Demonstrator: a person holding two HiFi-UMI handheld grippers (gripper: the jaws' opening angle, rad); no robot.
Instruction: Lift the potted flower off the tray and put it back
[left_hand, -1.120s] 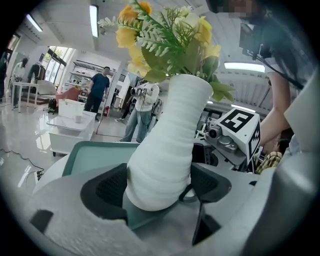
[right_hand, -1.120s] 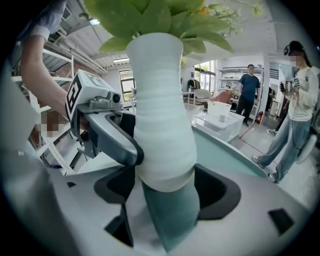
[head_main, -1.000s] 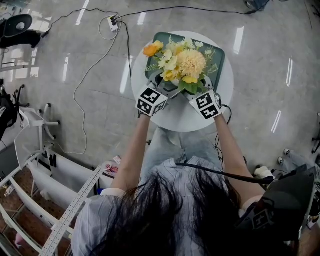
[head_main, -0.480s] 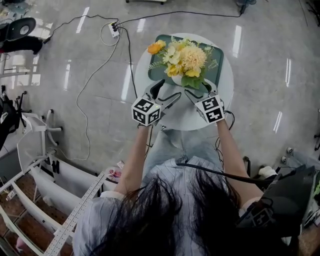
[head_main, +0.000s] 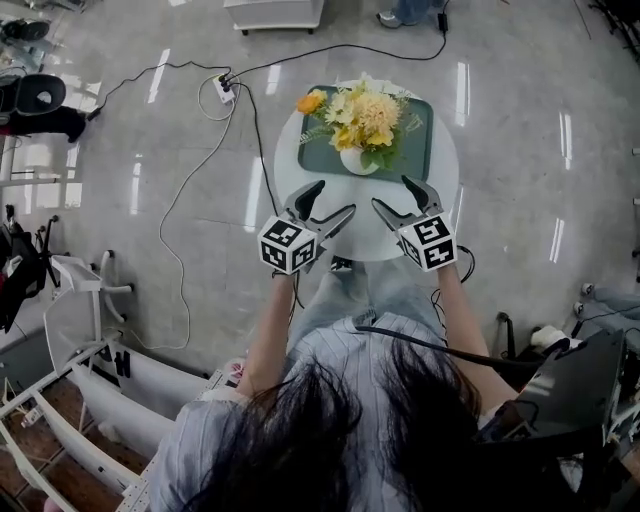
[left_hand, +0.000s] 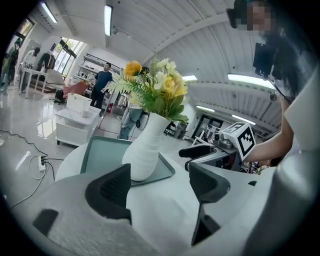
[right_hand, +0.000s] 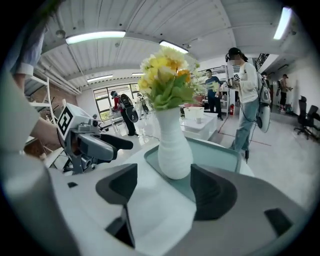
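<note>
The potted flower, a white vase (head_main: 358, 160) of yellow and orange blooms (head_main: 365, 112), stands upright on the teal tray (head_main: 425, 150) on the round white table (head_main: 365, 235). My left gripper (head_main: 329, 201) is open and empty, hovering over the table's near side, apart from the vase. My right gripper (head_main: 400, 197) is likewise open and empty beside it. In the left gripper view the vase (left_hand: 145, 150) rises beyond my left gripper (left_hand: 157, 182), with the tray (left_hand: 100, 150) under it. In the right gripper view the vase (right_hand: 174, 150) and tray (right_hand: 222, 155) sit just past my right gripper (right_hand: 162, 185).
A power strip (head_main: 222, 88) and black cables (head_main: 180, 200) lie on the shiny floor left of the table. A white cabinet (head_main: 272, 12) stands beyond it. White frames (head_main: 90, 300) fill the lower left. People stand in the background (right_hand: 246, 100).
Both grippers have drawn back from the vase toward the person and now stand open. The vase stays on the tray.
</note>
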